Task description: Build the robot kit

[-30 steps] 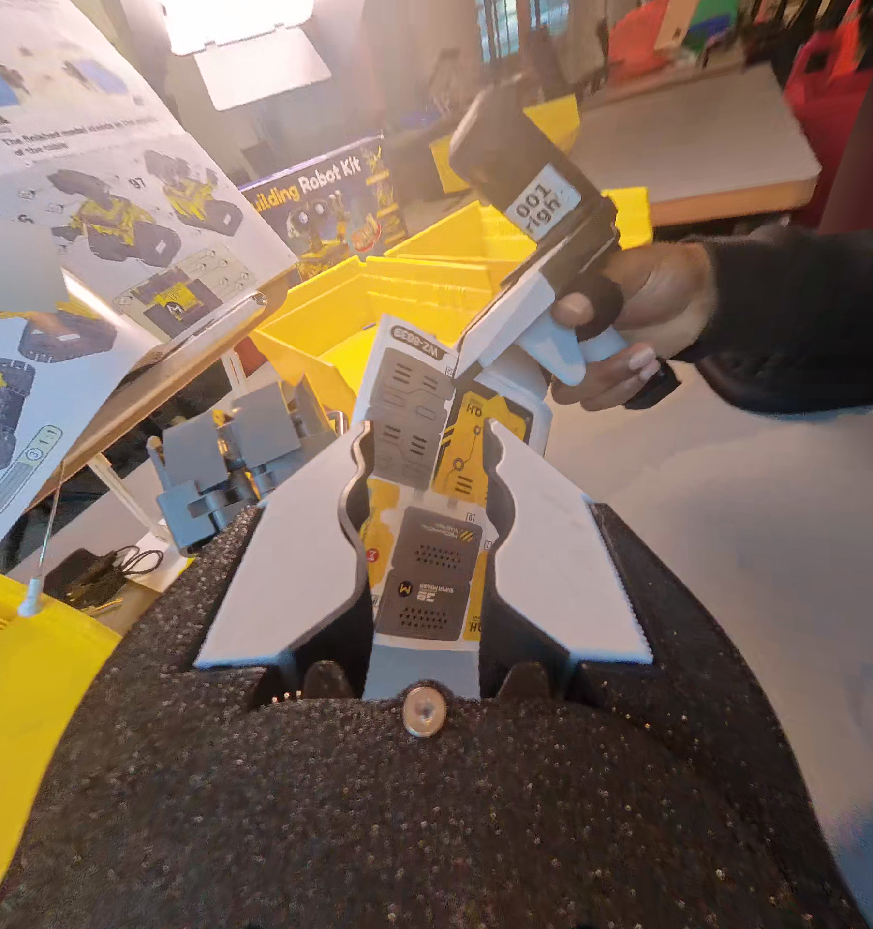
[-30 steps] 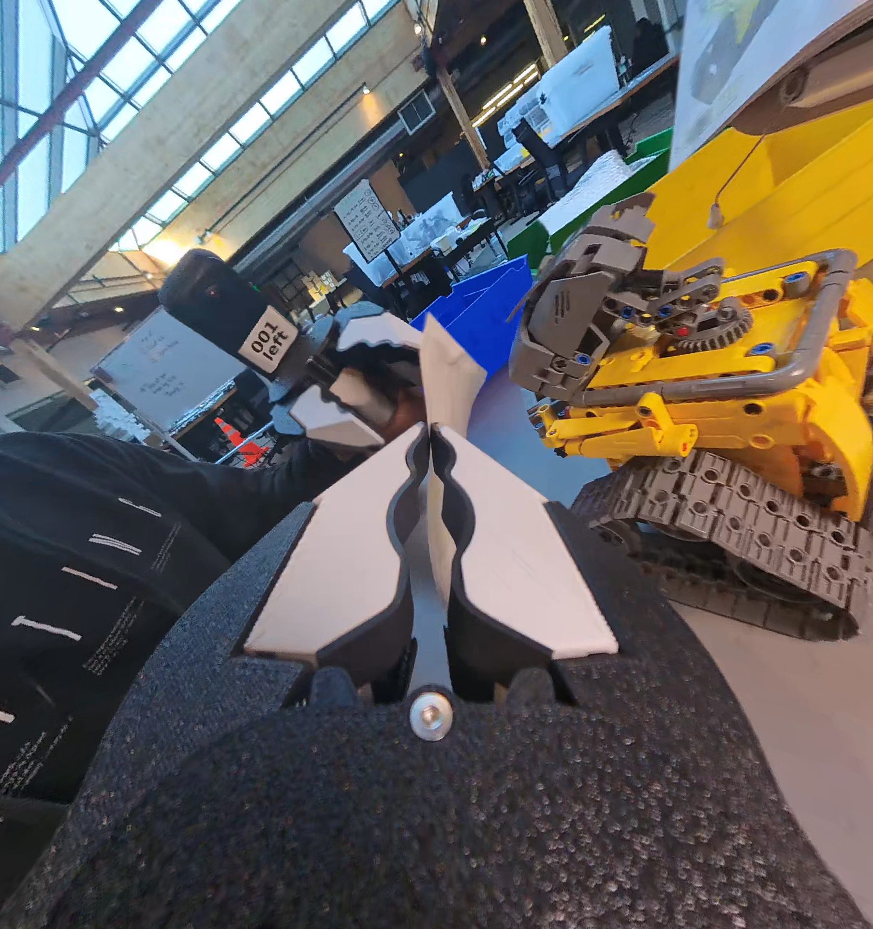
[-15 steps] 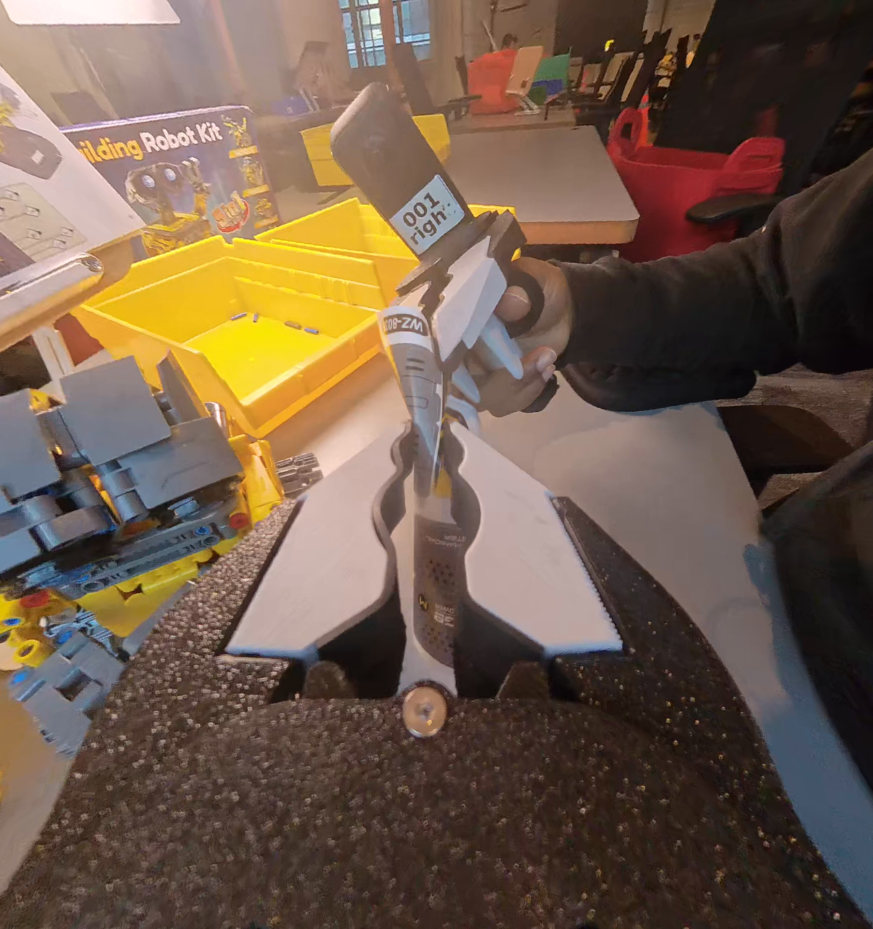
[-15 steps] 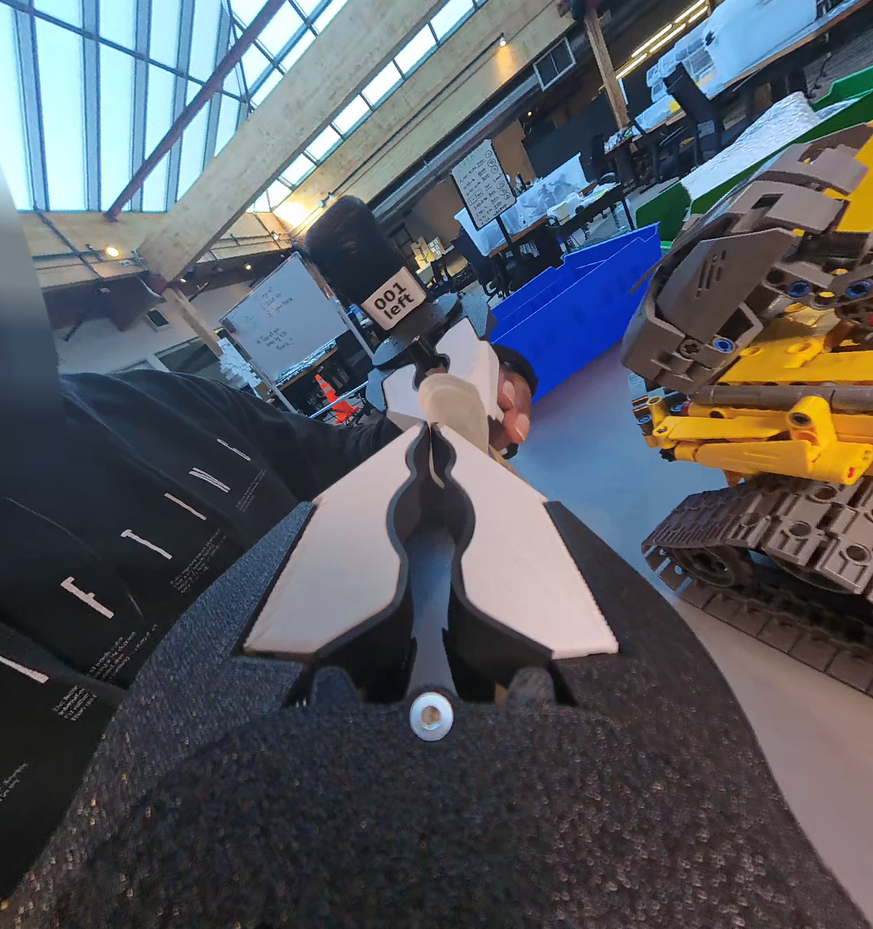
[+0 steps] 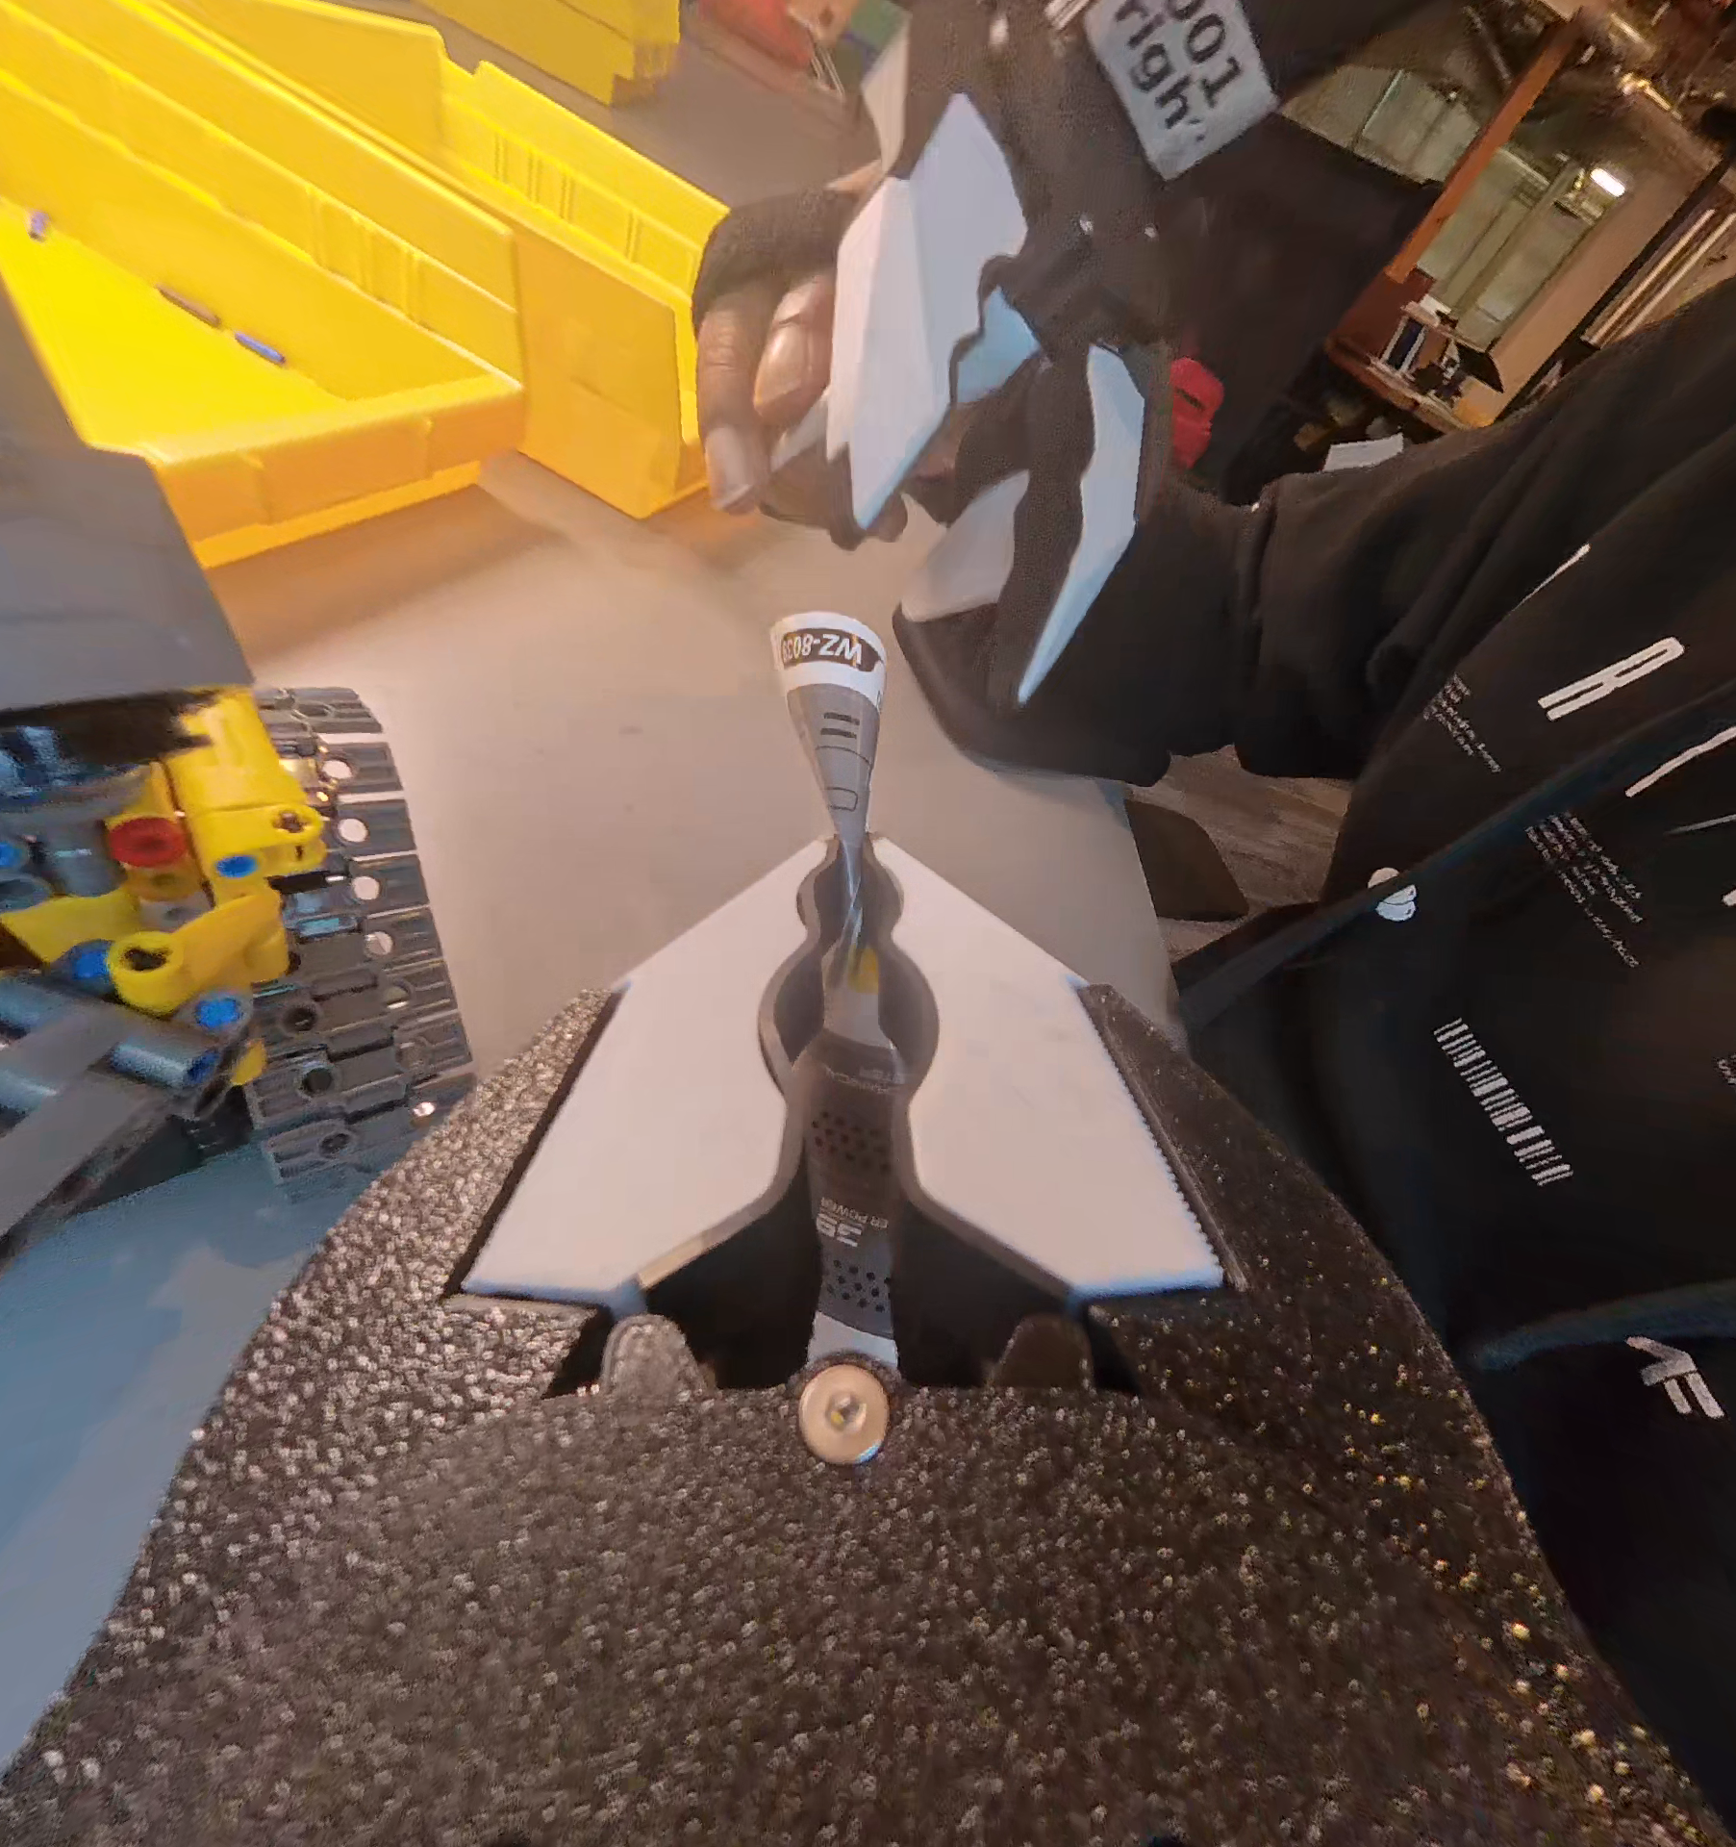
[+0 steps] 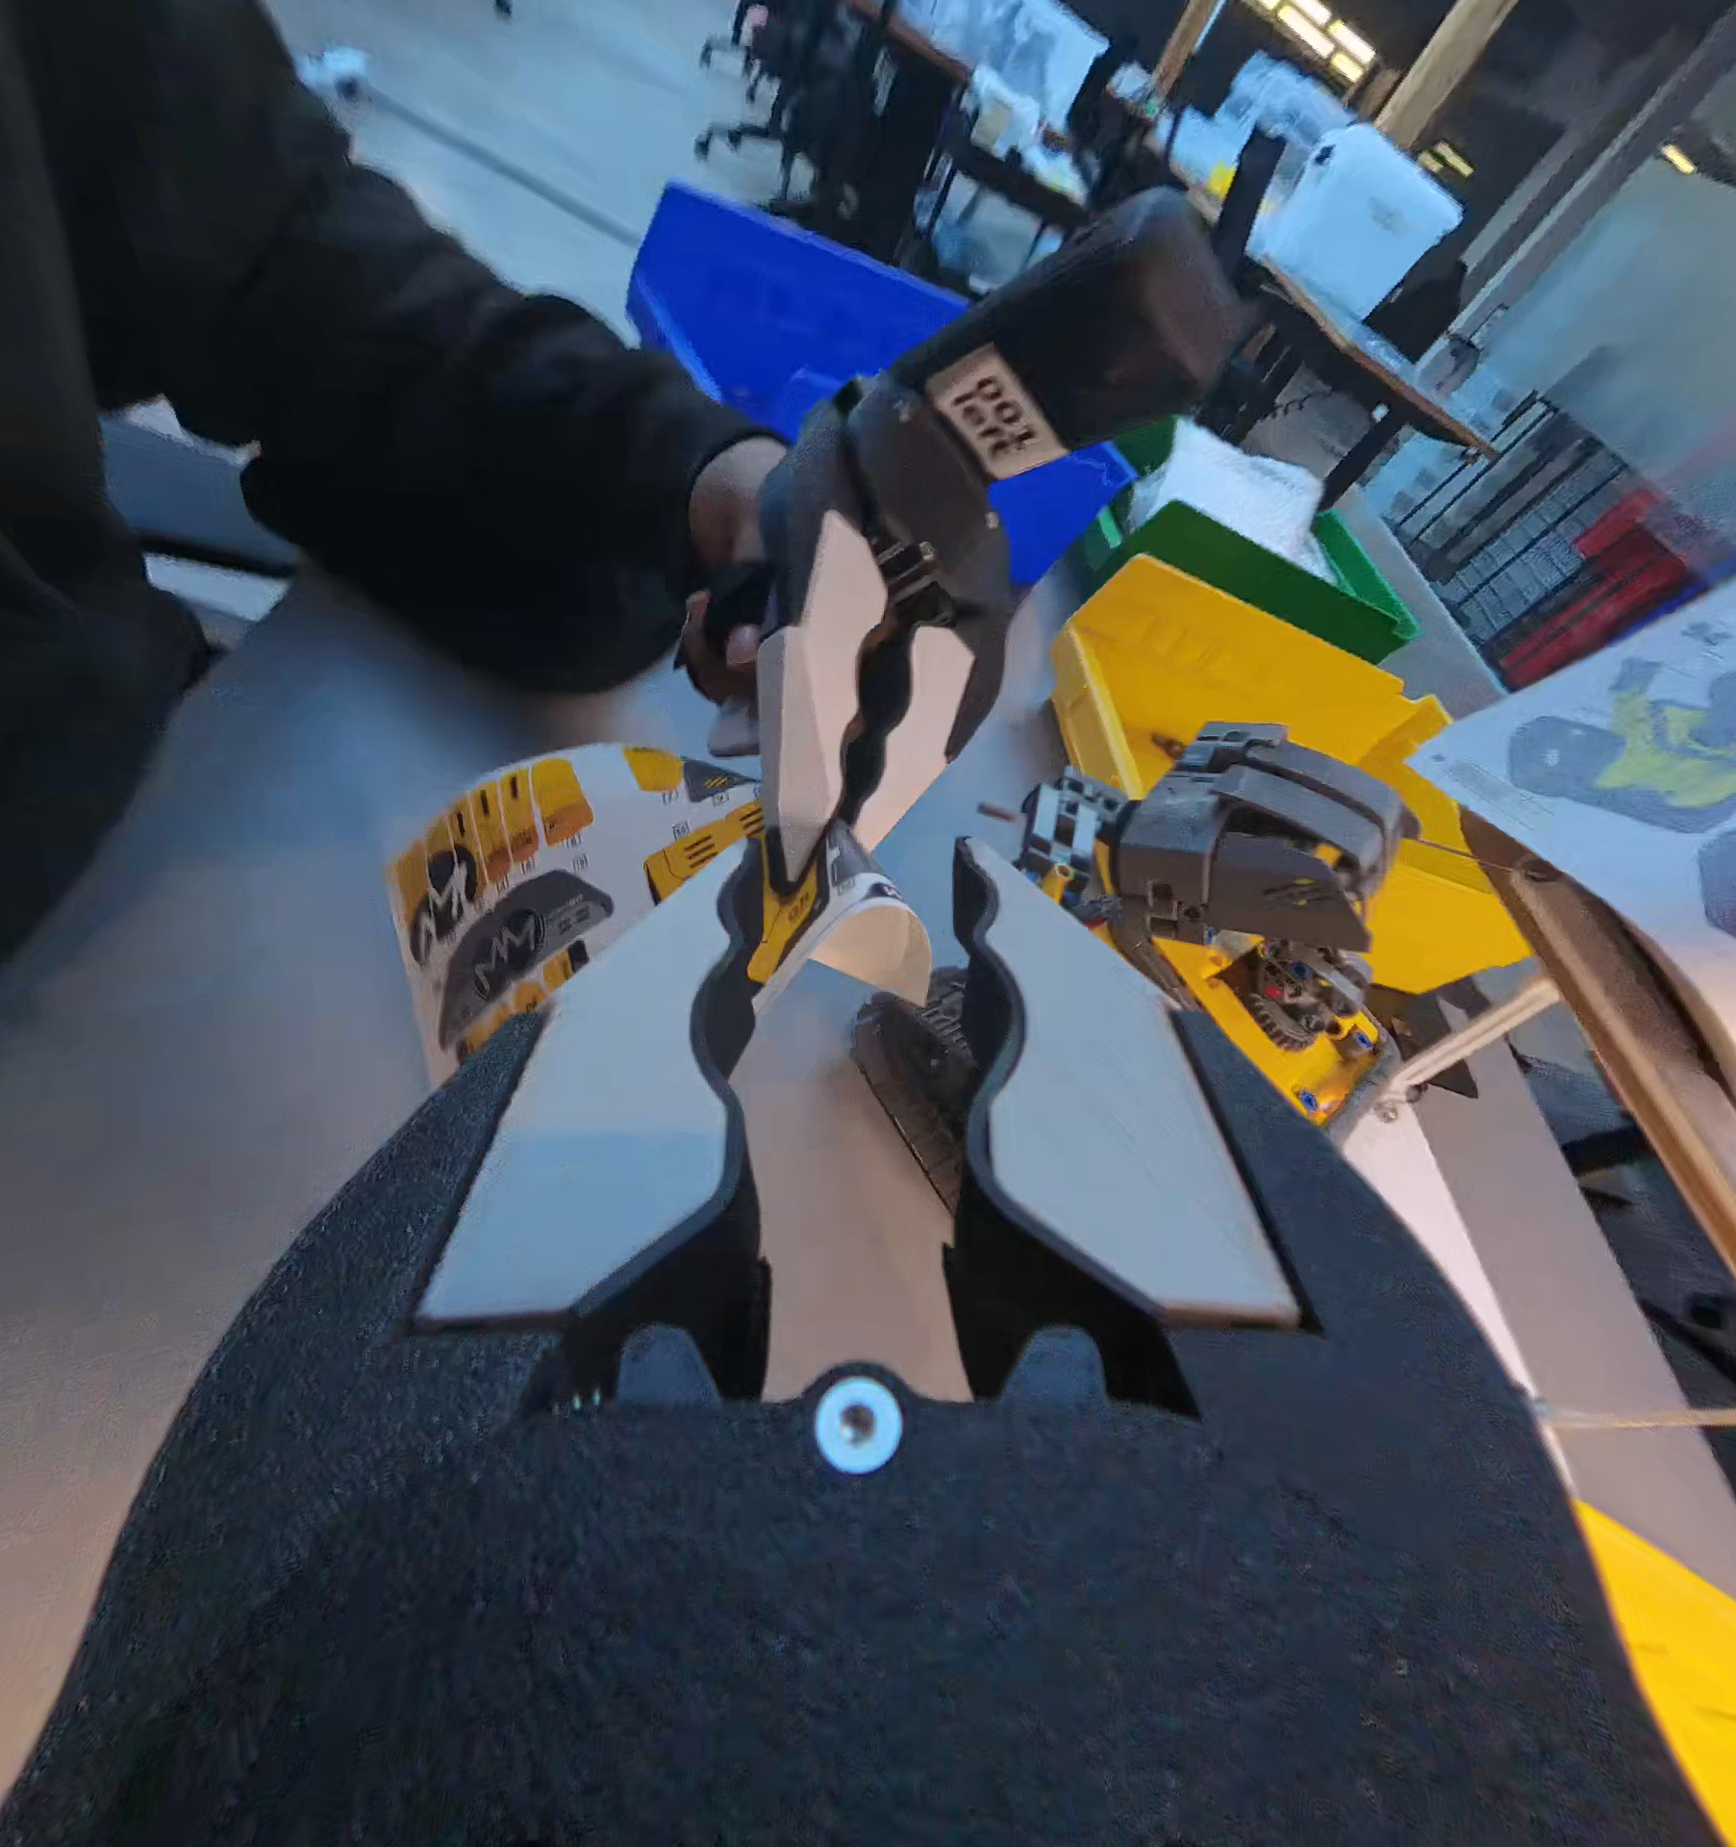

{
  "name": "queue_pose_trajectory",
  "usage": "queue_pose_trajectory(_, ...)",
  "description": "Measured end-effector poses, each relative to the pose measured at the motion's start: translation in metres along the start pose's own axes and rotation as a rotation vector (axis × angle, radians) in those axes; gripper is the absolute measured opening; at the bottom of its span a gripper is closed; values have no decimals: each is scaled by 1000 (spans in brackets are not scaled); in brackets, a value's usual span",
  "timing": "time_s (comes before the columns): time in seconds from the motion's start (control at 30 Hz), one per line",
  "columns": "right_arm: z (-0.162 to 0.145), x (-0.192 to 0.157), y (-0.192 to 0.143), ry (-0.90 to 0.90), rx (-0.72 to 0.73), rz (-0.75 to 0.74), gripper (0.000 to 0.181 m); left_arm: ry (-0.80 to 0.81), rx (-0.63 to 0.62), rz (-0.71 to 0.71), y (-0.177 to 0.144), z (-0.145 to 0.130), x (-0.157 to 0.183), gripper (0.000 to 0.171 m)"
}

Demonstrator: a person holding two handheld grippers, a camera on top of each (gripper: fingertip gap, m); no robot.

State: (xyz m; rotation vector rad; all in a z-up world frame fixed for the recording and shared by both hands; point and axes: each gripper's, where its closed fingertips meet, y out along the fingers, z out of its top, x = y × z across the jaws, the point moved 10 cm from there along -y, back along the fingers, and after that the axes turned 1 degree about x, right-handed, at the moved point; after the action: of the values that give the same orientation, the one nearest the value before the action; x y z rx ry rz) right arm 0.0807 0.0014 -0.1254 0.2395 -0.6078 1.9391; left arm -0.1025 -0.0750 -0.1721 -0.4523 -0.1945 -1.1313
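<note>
- The sticker sheet (image 5: 837, 745), printed in grey, yellow and black, is pinched edge-on between the closed fingers of the left gripper (image 5: 852, 868); it curls up above the grey table (image 5: 584, 700).
- The right gripper (image 6: 849, 890) has its fingers apart and grips nothing; the sheet's loose end lies in the gap between them.
- Yellow bins (image 5: 274, 280) stand at the far side of the table; the nearest one holds a few small blue pieces (image 5: 244, 345).
- A yellow and grey brick-built tracked vehicle (image 5: 194, 920) stands on the table left of the left gripper.
- Only the right wrist view shows the sheet's printed face (image 6: 504, 890), a blue bin (image 6: 794, 300), a green bin (image 6: 1273, 580) with something white in it, and an open instruction booklet (image 6: 1663, 760) on a stand.
- Only the left wrist view shows the hand (image 5: 774, 380) around the right gripper.
</note>
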Motion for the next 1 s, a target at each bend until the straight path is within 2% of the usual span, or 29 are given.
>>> queue_pose_trajectory(0.1,-6,-18,17,-154,-147,38,39,-24,-29,-45,5,-4,2,1)
queue_pose_trajectory(0.2,-15,-22,23,-169,-188,44,22,-25,-63,-55,8,-8,2,1)
queue_pose_trajectory(0.33,-19,-17,20,-11,-129,99,3,-21,-59,-57,7,-9,0,6)
queue_pose_trajectory(0.43,-32,-6,19,228,-92,137,0,89,-33,-13,1,-5,5,21)
queue_pose_trajectory(0.5,-38,-2,20,385,-25,183,0,182,-17,47,-1,-2,8,25)
queue_pose_trajectory(0.6,-40,0,23,515,62,249,1,234,-31,96,1,-2,12,12)
queue_pose_trajectory(0.67,-40,0,25,556,98,279,0,211,-16,48,0,-1,13,2)
queue_pose_trajectory(0.77,-42,1,25,594,127,305,3,157,-7,10,-1,-1,11,1)
queue_pose_trajectory(0.9,-35,2,22,566,127,306,16,177,-48,33,2,-4,11,0)
queue_pose_trajectory(1.0,-28,3,22,546,62,304,13,201,-71,49,5,-4,13,0)
